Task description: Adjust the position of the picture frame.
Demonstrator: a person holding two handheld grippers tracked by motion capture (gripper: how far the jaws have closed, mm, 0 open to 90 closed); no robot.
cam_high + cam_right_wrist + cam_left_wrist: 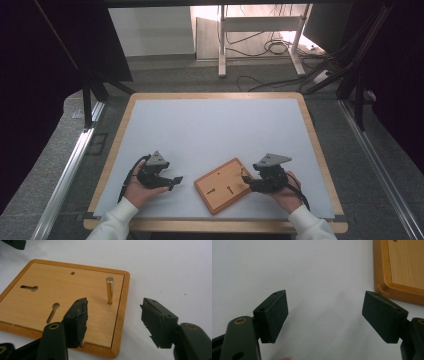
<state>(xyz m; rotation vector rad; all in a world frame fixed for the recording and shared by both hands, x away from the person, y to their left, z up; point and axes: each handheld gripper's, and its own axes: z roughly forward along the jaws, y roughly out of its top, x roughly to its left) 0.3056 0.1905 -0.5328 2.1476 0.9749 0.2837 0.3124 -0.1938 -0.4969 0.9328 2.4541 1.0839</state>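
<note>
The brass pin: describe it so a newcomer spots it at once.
On the white table lies a wooden board before the right gripper. Near its edge a brass pin stands upright, the sole raised thing among flat slots.

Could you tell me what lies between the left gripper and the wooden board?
Nothing: in the high view, bare white table separates the left gripper from the wooden board.

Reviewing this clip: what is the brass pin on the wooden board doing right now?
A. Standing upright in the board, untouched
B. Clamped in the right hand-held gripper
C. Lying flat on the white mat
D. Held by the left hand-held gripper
A: the brass pin stands upright in the wooden board, and the right hand-held gripper is open with nothing between its jaws.
</note>
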